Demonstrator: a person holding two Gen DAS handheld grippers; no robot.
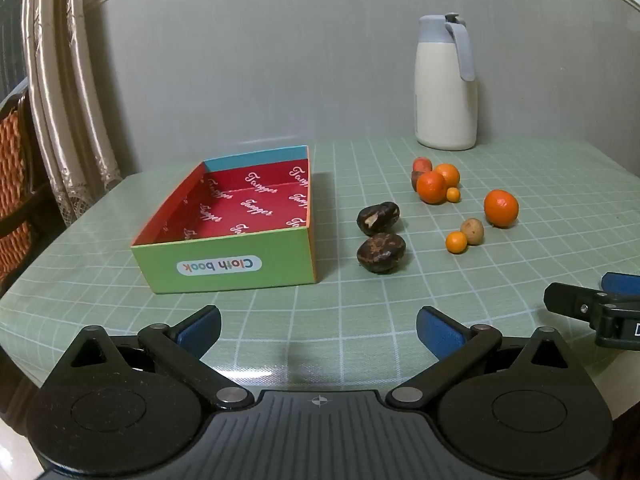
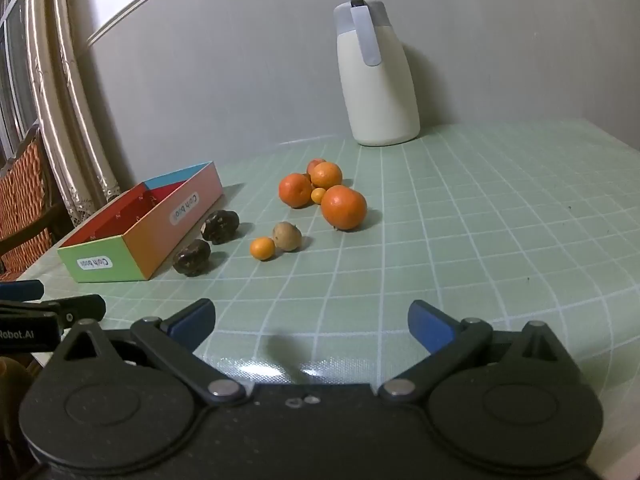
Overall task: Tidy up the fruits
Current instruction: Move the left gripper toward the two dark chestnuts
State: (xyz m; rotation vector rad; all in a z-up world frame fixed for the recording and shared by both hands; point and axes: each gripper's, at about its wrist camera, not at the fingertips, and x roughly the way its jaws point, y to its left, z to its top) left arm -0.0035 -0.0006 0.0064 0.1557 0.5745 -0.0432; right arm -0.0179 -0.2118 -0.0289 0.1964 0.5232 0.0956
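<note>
Nearest the lens, the left gripper point(image 1: 318, 330) is held low over the bench point(image 1: 520, 264) with its blue-padded fingers point(image 1: 436, 336) spread wide and nothing between them. Likewise the right gripper point(image 2: 310, 326) is seen with fingers parted and empty, set just beside the left one.

All the fruit is found loose on the green checked cloth, right of the open box point(image 1: 224, 264), whose red-lined inside holds nothing. Two dark lumpy fruits point(image 1: 380, 252) are placed just beside the box wall. Farther right, a small orange point(image 1: 456, 241) is seen touching a brown round fruit point(image 1: 472, 231), a large orange point(image 1: 501, 208) stands alone, and a cluster of oranges point(image 1: 432, 187) is gathered nearer the white jug point(image 1: 444, 80).

The oranges are judged light, round and smooth, so rolling is likely if nudged; each is best taken across its widest part with gentle pressure. The dark fruits look rough and irregular, so a firmer hold across the narrower span is suggested.
</note>
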